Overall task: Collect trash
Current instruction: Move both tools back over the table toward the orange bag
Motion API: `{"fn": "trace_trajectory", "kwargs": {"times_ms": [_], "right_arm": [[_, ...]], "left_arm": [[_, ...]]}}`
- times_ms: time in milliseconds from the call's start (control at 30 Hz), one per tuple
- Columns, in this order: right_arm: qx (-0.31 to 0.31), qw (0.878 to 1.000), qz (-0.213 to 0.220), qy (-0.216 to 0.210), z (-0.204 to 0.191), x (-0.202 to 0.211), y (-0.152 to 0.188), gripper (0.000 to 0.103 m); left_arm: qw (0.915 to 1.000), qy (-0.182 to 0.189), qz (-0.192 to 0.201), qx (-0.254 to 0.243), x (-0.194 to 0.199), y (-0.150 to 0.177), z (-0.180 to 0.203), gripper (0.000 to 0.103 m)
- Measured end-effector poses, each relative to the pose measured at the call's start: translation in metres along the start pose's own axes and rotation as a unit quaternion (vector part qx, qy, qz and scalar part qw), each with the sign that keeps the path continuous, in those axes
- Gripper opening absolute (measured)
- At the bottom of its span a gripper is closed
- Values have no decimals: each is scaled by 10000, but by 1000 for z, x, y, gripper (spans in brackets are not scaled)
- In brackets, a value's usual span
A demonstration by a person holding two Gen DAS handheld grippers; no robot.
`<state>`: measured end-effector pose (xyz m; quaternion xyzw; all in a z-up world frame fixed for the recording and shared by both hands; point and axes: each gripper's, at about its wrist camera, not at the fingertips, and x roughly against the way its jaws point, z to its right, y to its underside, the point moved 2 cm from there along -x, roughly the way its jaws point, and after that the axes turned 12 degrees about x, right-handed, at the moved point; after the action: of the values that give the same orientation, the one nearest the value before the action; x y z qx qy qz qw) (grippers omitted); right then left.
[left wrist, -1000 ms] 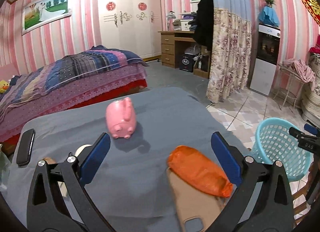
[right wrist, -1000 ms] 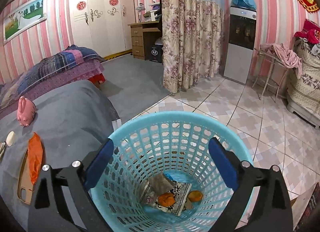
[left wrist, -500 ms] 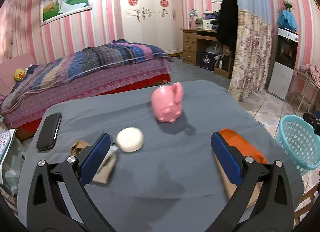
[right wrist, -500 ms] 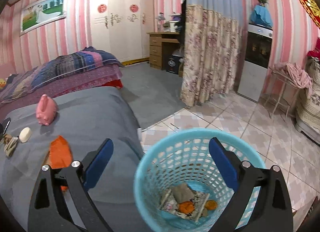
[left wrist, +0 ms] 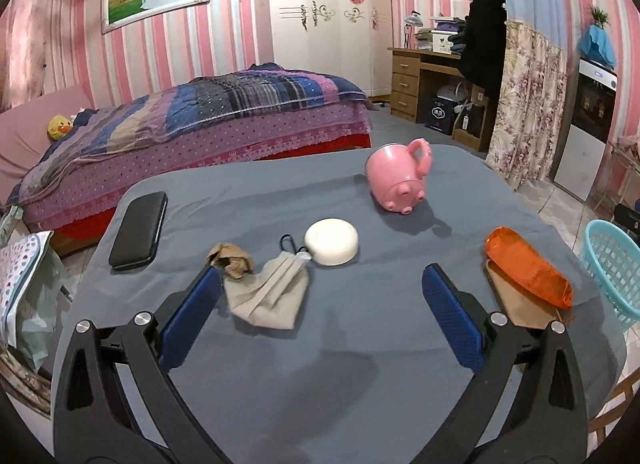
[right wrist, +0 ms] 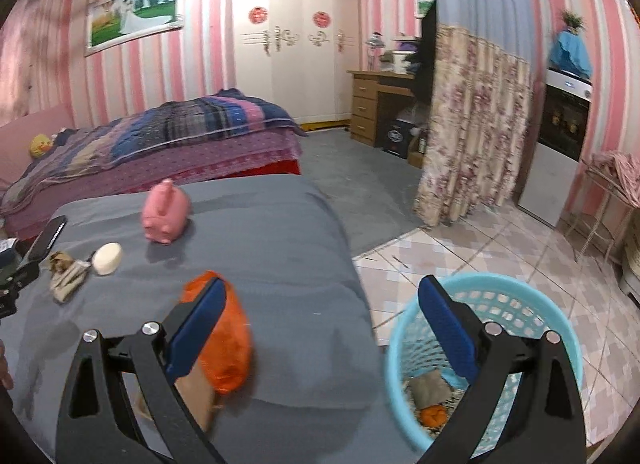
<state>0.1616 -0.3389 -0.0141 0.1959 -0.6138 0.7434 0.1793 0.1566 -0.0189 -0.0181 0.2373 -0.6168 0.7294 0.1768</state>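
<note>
A crumpled brown paper wad point(left wrist: 230, 261) lies on the grey table point(left wrist: 320, 364), just past my left fingertip. My left gripper point(left wrist: 322, 304) is open and empty above the table. An orange wrapper point(left wrist: 528, 272) lies at the right on a tan phone case point(left wrist: 520, 306). It also shows in the right wrist view point(right wrist: 226, 344), behind my left finger there. My right gripper point(right wrist: 322, 328) is open and empty, over the table's edge. The turquoise basket point(right wrist: 492, 304) stands on the floor beside the table, with scraps inside.
A beige pouch point(left wrist: 268, 292), a white round case point(left wrist: 331, 242), a pink pig mug point(left wrist: 396, 180) and a black phone point(left wrist: 139, 230) lie on the table. A bed point(left wrist: 180, 128) stands behind. A floral curtain point(right wrist: 472, 136) hangs right.
My left gripper has swung left, from over the orange wrapper to facing the pouch and paper wad. My right gripper has pulled back and left from over the basket toward the table edge.
</note>
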Motion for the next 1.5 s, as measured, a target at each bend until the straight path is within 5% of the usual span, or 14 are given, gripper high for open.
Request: {"fn": "trace_trajectory", "kwargs": {"times_ms": [367, 900, 1133, 1500], "right_arm": [[519, 9984, -85, -195, -62, -2, -10, 98], [411, 9969, -247, -624, -104, -18, -4, 99], [448, 9935, -630, -837, -117, -33, -1, 99], [284, 9937, -521, -948, -124, -33, -4, 99]], "left_arm": [[9998, -78, 69, 159, 18, 3, -41, 97], [9964, -424, -451, 573, 0, 17, -100, 97], [9958, -580, -429, 557, -3, 23, -112, 97], [9950, -593, -450, 672, -8, 29, -127, 97]]}}
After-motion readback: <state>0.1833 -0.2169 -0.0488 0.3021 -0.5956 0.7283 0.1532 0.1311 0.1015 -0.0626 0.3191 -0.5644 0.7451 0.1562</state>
